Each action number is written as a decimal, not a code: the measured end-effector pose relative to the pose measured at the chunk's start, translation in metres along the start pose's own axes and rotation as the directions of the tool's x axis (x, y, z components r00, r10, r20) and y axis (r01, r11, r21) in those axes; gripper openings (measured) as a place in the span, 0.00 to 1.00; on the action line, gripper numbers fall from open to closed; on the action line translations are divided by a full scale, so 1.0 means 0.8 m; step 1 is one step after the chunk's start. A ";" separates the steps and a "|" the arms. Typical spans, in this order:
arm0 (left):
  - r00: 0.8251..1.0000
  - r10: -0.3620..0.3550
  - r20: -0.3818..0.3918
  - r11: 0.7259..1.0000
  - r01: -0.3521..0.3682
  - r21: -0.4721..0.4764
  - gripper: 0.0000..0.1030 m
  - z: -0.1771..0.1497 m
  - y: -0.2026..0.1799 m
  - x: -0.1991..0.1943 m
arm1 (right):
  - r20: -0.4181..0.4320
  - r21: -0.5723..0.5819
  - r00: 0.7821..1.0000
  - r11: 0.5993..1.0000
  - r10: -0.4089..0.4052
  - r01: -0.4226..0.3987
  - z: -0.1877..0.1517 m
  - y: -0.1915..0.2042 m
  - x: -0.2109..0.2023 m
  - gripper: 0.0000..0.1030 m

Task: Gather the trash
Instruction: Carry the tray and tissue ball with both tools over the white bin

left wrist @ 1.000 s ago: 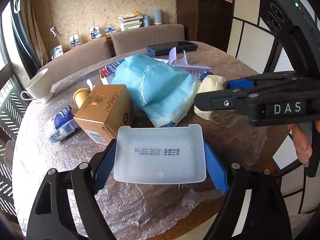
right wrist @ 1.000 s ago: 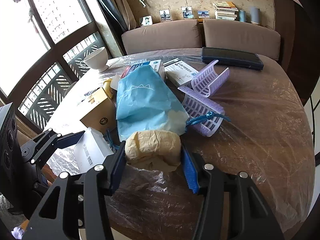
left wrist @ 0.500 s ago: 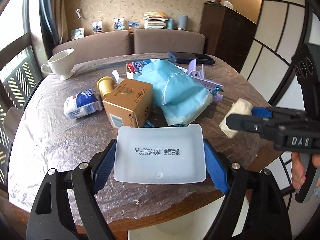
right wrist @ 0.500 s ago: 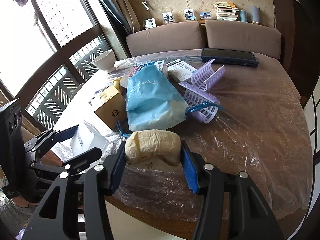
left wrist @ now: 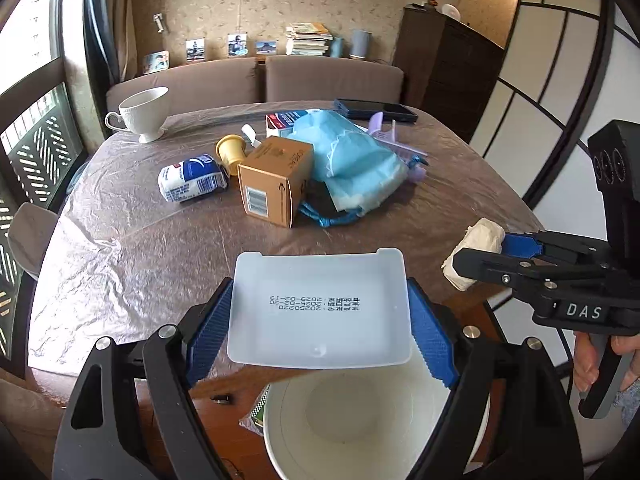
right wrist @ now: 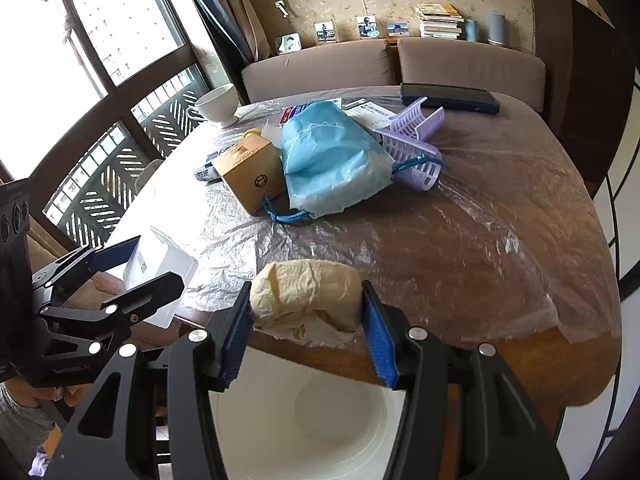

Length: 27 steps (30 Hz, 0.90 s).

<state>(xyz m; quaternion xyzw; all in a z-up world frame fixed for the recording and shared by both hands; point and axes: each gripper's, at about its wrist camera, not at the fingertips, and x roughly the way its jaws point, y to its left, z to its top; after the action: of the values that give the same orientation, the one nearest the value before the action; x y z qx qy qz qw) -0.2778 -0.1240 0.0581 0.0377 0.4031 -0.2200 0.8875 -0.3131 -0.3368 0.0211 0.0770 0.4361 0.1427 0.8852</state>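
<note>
My left gripper (left wrist: 320, 320) is shut on a white plastic tray (left wrist: 320, 312) with a printed date, held past the table's front edge above a white bin (left wrist: 344, 424). The tray also shows in the right wrist view (right wrist: 160, 276). My right gripper (right wrist: 306, 312) is shut on a crumpled cream tissue wad (right wrist: 306, 296), held over the same bin (right wrist: 304, 428). The wad shows in the left wrist view (left wrist: 476, 248), to the right of the tray.
On the plastic-covered round table (left wrist: 140, 248) lie a brown carton (left wrist: 276, 180), a blue bag (left wrist: 352, 160), a blue-white packet (left wrist: 192, 178), a yellow cup (left wrist: 230, 150), a purple rack (right wrist: 416, 140), a white teacup (left wrist: 142, 114) and a dark case (right wrist: 448, 96). A sofa stands behind.
Both grippers have pulled back from the table with their loads. The white bin below the table edge has come into view under both.
</note>
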 end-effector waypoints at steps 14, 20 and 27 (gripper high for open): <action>0.994 -0.064 -0.090 0.992 0.073 0.100 0.81 -0.085 -0.029 -0.018 | -0.091 0.052 0.995 0.998 -0.031 0.035 -0.101 0.037 -0.009 0.50; 0.987 -0.047 -0.155 0.996 0.059 0.073 0.81 -0.117 -0.047 0.007 | -0.195 0.029 0.981 0.999 -0.022 0.028 -0.138 0.023 0.028 0.50; 0.974 -0.026 -0.224 0.999 0.035 0.039 0.81 -0.149 -0.053 0.048 | -0.303 0.046 0.953 0.998 -0.022 0.038 -0.172 -0.002 0.077 0.50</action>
<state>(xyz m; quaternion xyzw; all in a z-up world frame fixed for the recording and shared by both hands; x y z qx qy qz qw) -0.3570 -0.1464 -0.0456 0.0750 0.4961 -0.2365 0.8321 -0.3865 -0.3172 -0.1090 0.0704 0.5712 0.1280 0.8077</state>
